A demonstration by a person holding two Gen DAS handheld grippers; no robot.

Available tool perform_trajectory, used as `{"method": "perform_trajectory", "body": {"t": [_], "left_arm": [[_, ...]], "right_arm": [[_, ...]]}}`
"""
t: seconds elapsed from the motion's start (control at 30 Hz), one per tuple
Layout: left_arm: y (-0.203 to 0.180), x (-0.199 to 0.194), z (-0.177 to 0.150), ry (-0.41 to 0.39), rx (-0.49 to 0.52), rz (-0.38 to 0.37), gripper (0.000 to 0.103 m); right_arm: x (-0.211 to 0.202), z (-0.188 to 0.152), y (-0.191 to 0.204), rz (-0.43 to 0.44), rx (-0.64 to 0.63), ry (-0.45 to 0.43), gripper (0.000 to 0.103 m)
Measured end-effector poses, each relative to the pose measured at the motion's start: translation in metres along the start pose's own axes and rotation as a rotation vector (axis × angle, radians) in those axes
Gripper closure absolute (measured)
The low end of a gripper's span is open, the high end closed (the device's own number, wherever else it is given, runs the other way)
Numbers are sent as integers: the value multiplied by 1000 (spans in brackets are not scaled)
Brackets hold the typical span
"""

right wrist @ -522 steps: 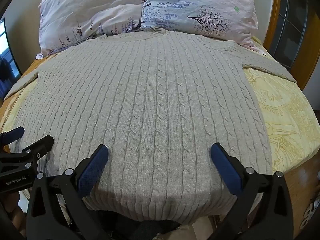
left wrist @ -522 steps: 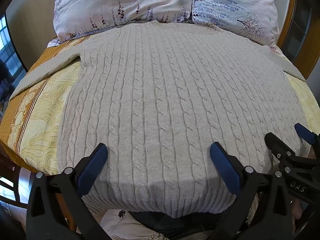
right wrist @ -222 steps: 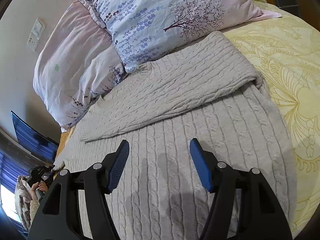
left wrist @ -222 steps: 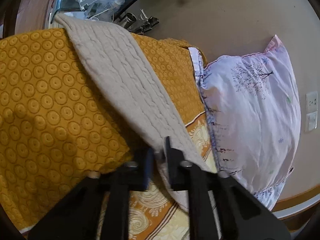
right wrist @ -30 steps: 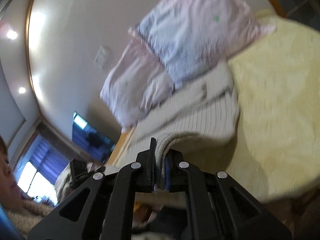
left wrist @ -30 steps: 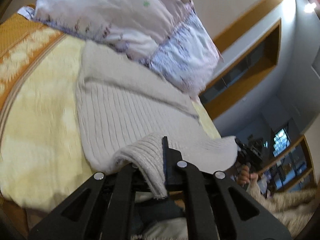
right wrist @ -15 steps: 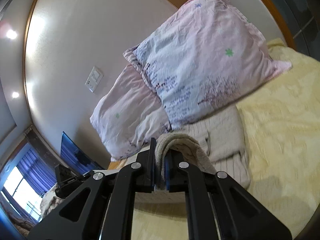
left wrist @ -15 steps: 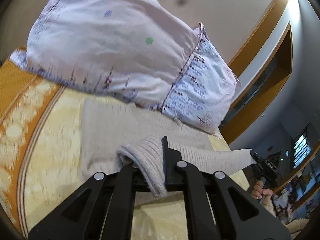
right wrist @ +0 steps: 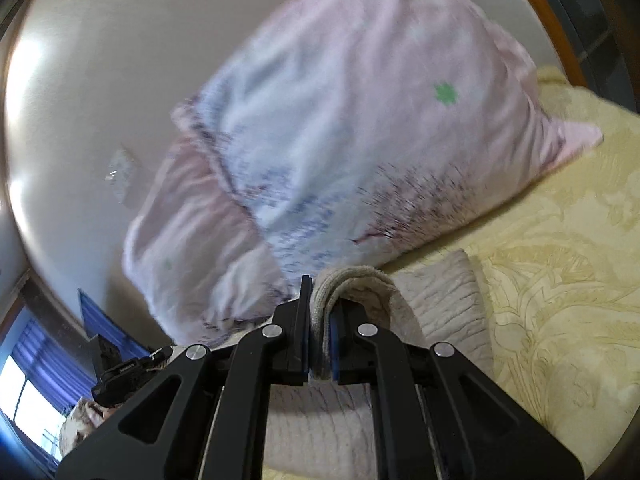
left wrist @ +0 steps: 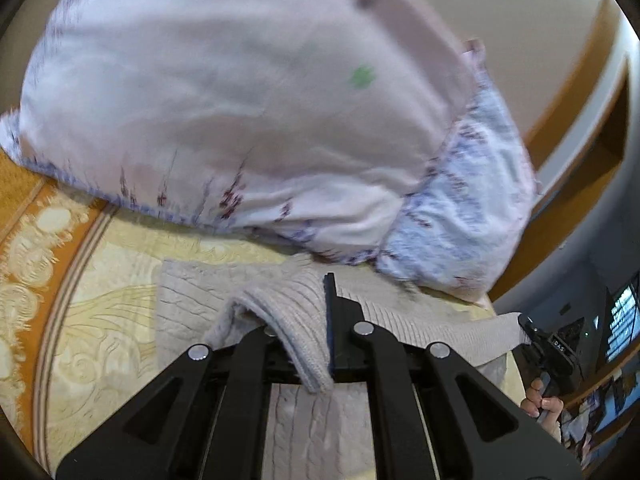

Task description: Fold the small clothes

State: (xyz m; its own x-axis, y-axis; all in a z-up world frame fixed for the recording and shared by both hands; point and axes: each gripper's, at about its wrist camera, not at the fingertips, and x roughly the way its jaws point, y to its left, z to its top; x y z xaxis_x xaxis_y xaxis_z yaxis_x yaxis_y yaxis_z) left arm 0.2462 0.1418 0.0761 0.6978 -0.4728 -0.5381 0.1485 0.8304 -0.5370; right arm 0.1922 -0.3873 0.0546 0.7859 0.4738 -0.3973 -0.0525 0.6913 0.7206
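**Here, both grippers pinch the sweater hem near the pillows**

Plainly, the left gripper (left wrist: pixel 320 320) is pressed together on a fold of the beige cable-knit sweater (left wrist: pixel 296 320); the ribbed edge drapes over its left finger and hangs down between the two black arms. From that pinch the knit stretches as a raised band to the right, where the right gripper (left wrist: pixel 532 336) holds its other end, with the person's hand (left wrist: pixel 540 404) wrapped round the handle below it.

In the right wrist view the right gripper (right wrist: pixel 320 336) is likewise clamped on the sweater (right wrist: pixel 360 280): a doubled ribbed edge arches over its blue-padded right finger and is squeezed between the pads. The left gripper (right wrist: pixel 120 372) shows small and dark at the lower left edge.

The rest of the sweater lies flat on the bed (left wrist: pixel 100 292), on a yellow patterned bedspread with an orange border, its far edge just beside the pillows. Two pale floral pillows fill the upper part of both views: a pink one (left wrist: pixel 240 100) and a bluish one (left wrist: pixel 472 200), leaning against each other. Both are smeared by blur, so their print is hard to read, though it seems to be small sprigs and a green clover mark.
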Motion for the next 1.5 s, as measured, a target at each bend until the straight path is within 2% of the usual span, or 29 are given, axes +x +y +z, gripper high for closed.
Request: {"method": "perform_trajectory", "body": {"t": [0.1,0.23,0.3,0.33,0.4,0.43,0.47,0.5,0.53,0.63,0.77,0.87,1.0,1.13,1.33,1.37,1.47,1.5], "left_arm": [[21,30,-2,57,-78,8,98],[36,50,-5,92,-135,2,98],[41,56,-4,106,-168,-12,97],[43,57,-4,111,-180,-17,97],[45,59,-1,116,-207,-22,90],[46,59,1,117,-221,-25,85],[46,56,3,108,-232,-20,69],[46,48,5,80,-238,-17,57],[46,40,6,54,-235,-15,55],[42,15,6,32,-191,-11,55],[36,-6,-7,67,-88,40,55],[34,-16,-23,103,-4,76,55],[31,-22,-43,138,79,121,55],[37,-20,-56,160,72,134,55],[40,-8,-64,191,64,144,61],[41,-7,-64,194,63,146,62],[43,-6,-65,198,47,142,70],[44,-5,-65,199,42,141,75]], "right_arm": [[26,-2,-13,-75,35,60,96],[48,-6,-25,-172,60,112,95],[56,-4,-30,-207,88,128,91],[58,-2,-31,-213,103,132,87],[61,3,-31,-214,128,128,54],[59,6,-28,-207,133,110,46],[53,9,-25,-205,126,74,39],[44,11,-19,-194,103,39,39],[39,12,-16,-187,86,28,39],[15,10,-11,-190,33,12,40],[-12,-3,-18,-243,-30,59,57],[-21,-17,-23,-271,-68,113,63],[-22,-32,-24,-303,-114,158,65],[-19,-41,-21,-304,-156,179,67],[-5,-50,-18,-309,-213,228,70],[-3,-51,-19,-312,-216,234,72],[-1,-54,-21,-305,-215,243,90],[-1,-55,-22,-299,-211,247,90]]}}
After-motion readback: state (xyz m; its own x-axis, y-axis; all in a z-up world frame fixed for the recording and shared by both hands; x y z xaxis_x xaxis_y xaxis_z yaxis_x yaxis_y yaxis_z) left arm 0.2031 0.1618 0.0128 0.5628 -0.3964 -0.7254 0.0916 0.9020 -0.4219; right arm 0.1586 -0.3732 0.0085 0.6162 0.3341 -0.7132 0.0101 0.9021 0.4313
